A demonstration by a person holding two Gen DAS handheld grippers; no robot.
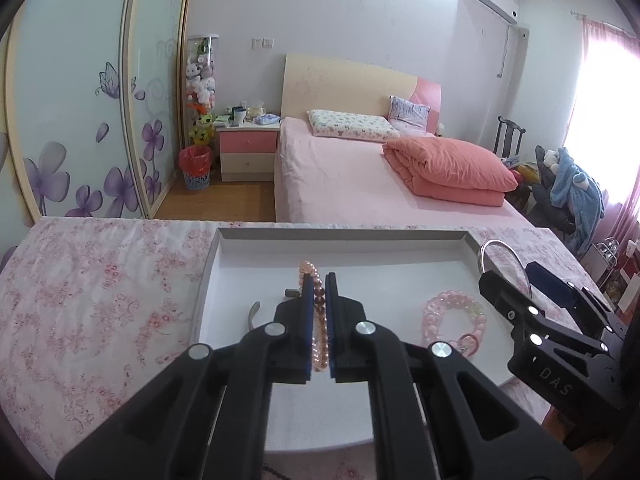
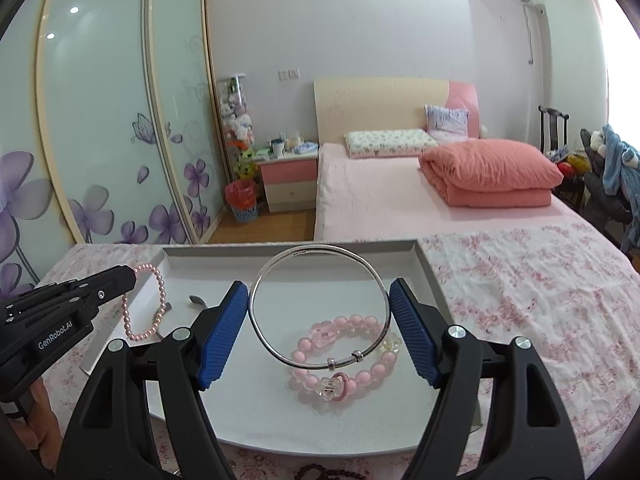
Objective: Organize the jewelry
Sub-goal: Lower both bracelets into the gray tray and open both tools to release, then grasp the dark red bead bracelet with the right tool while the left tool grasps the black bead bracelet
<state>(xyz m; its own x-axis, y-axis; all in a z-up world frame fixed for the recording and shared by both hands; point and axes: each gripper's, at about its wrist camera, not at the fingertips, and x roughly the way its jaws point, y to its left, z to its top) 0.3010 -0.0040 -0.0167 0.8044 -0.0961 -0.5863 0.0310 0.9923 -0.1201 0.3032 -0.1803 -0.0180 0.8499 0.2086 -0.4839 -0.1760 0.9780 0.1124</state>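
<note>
The table with its floral cloth [image 2: 520, 280] carries a shallow white tray [image 2: 424, 268], which lies directly ahead of and beneath both sets of fingers. The right gripper [image 2: 320, 312] holds a silver bangle [image 2: 320, 250] upright above the tray floor, its two blue pads [image 2: 224, 336] pressing the hoop's left and right sides, so the fingers stand wide yet are gripping. The left gripper [image 1: 319, 320] is closed almost fully on a pink bead bracelet [image 1: 308, 270]; a run of darker beads shows between its pads and the loop hangs forward of the fingertips, over the tray's left part. Already lying in the tray, just below and ahead of the right fingers, is a chunky pink bracelet [image 2: 340, 356] with clear charms. A small grey metal piece [image 1: 254, 312] sits left of the left fingers; its nature cannot be determined. Dark beads [image 2: 320, 472] lie on the cloth beneath the right gripper, outside the tray. Assessment: the step in hand appears to be placing both held items. Recommended practice: lower the bangle until it touches the floor beside, not upon, the chunky bracelet, then part the pads slowly, since a rigid hoop released upright may roll. The beaded loop should be lowered until slack before release, well apart from the others.
</note>
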